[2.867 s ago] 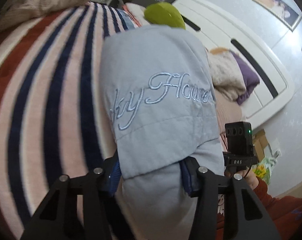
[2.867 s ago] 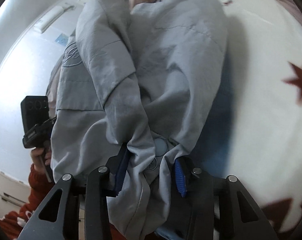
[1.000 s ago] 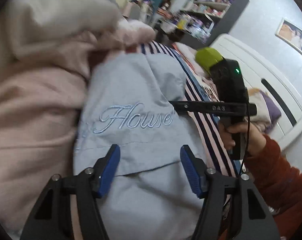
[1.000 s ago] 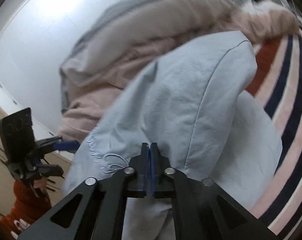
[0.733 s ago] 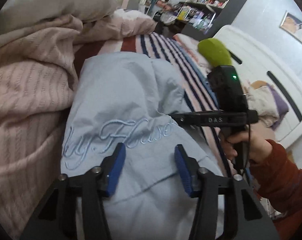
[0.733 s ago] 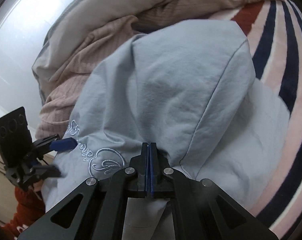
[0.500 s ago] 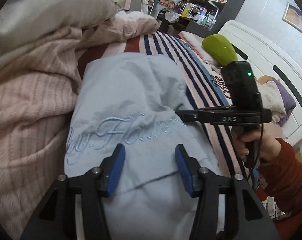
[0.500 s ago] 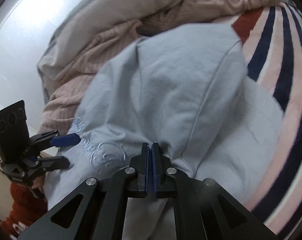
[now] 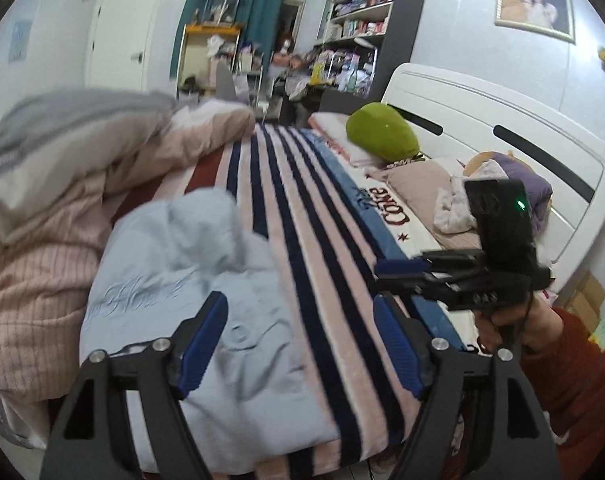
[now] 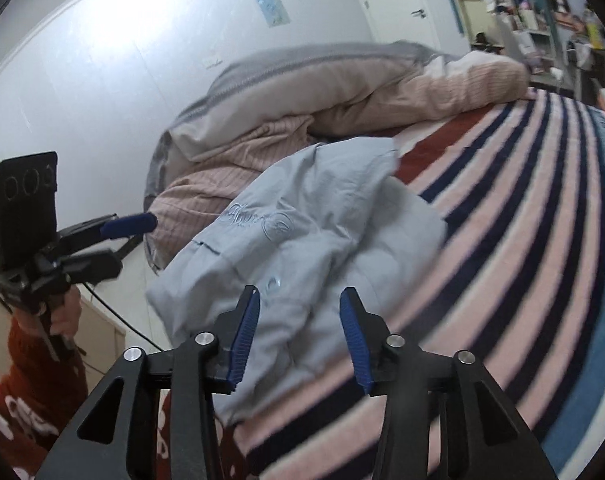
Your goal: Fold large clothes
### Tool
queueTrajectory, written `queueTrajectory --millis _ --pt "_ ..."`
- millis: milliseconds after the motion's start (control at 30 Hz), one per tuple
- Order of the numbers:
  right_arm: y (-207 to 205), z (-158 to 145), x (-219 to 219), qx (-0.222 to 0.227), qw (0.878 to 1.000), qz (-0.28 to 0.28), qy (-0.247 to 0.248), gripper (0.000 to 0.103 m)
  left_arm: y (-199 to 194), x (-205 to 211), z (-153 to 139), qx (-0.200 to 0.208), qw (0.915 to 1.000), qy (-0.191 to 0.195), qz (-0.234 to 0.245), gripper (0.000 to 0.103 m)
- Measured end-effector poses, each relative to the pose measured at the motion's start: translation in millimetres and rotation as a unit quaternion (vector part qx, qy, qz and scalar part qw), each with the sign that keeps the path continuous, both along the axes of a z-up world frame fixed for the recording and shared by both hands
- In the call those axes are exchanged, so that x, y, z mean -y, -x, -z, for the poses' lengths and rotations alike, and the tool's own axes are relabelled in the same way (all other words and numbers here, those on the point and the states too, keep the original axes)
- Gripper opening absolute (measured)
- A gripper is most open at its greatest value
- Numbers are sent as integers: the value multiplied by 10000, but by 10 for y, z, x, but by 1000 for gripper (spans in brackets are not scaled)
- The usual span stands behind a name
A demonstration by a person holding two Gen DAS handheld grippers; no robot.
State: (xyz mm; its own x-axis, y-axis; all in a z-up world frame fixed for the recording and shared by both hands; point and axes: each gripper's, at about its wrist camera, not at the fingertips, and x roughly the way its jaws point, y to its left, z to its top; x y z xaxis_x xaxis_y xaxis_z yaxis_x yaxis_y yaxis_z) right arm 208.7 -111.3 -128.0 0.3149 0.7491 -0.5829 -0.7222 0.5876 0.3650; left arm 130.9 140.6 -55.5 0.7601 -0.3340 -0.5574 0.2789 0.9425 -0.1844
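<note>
Both my left gripper (image 9: pixel 298 340) and right gripper (image 10: pixel 298 336) gaped empty; ahead, the garment (image 10: pixel 302 240) looked soft, light; I'd pinch its hem.

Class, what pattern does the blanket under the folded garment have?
The blanket has navy and pink stripes, with a red band; clearest in the left wrist view.

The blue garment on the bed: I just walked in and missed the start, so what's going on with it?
A person holding a two-finger gripper in each hand is folding clothes on the bed. The light blue garment lies bundled on the striped blanket, next to a heap of pink bedding. Neither gripper holds it at this moment: the left gripper and right gripper are both open and hang over it with nothing between their fingers.
</note>
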Motion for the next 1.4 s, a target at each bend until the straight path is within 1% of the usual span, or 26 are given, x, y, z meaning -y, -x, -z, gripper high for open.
queueTrajectory --millis 100,167,233,267,300,367,400,467,500,533,567,633,733,867,1067,1233,1400 --pt "217 -65 346 270 9992 298 43 43 110 323 -95 304 9994 -132 -138 78" --pt "411 -118 623 567 9967 562 156 48 230 559 -151 587 9976 -247 -287 81" --pt "593 -171 871 802 9933 800 238 52 387 849 -230 944 9938 -308 -505 85" --pt "675 -197 972 916 9912 919 272 55 438 924 -253 1051 9925 -311 -545 88" --pt "799 -236 1104 1084 9879 1064 309 56 501 1076 -289 1257 9896 -292 -637 89" --pt "979 -305 1277 1332 9824 1263 346 64 591 1255 -330 1500 9850 -247 -821 98" --pt "1081 -343 1362 1483 9785 1387 360 67 658 1382 -356 1698 9801 -229 -1005 102" --pt "1287 -419 1521 1793 9690 1656 382 83 753 1558 -378 1983 9714 -280 -1273 102" --pt "1388 -453 1594 1957 9633 1792 398 87 800 1642 -380 2097 9666 -347 -1432 102" --pt "1488 -482 1664 2119 9571 1933 421 96 832 1700 -384 2168 9634 -395 -1529 102" --pt "1580 -512 1735 2272 9502 2082 454 103 855 1764 -377 2218 9612 -432 -1584 102" --pt "1726 -552 1823 2528 9374 2338 512 103 859 1826 -345 2174 9624 -463 -1561 102" --pt "1876 -592 1923 2714 9249 2609 540 103 874 1907 -305 2168 9613 -600 -1591 102" --pt "1976 -631 2014 2837 9158 2801 486 103 889 1928 -272 2167 9616 -628 -1560 102" --pt "2047 -681 2081 2878 9132 2866 311 103 920 1932 -277 2134 9603 -680 -1665 102" --pt "2059 -674 2070 2795 9166 2849 249 103 946 1924 -264 2151 9588 -722 -1707 102" --pt "2081 -705 2061 2843 9153 2847 207 103 941 1884 -262 2143 9585 -709 -1741 102"
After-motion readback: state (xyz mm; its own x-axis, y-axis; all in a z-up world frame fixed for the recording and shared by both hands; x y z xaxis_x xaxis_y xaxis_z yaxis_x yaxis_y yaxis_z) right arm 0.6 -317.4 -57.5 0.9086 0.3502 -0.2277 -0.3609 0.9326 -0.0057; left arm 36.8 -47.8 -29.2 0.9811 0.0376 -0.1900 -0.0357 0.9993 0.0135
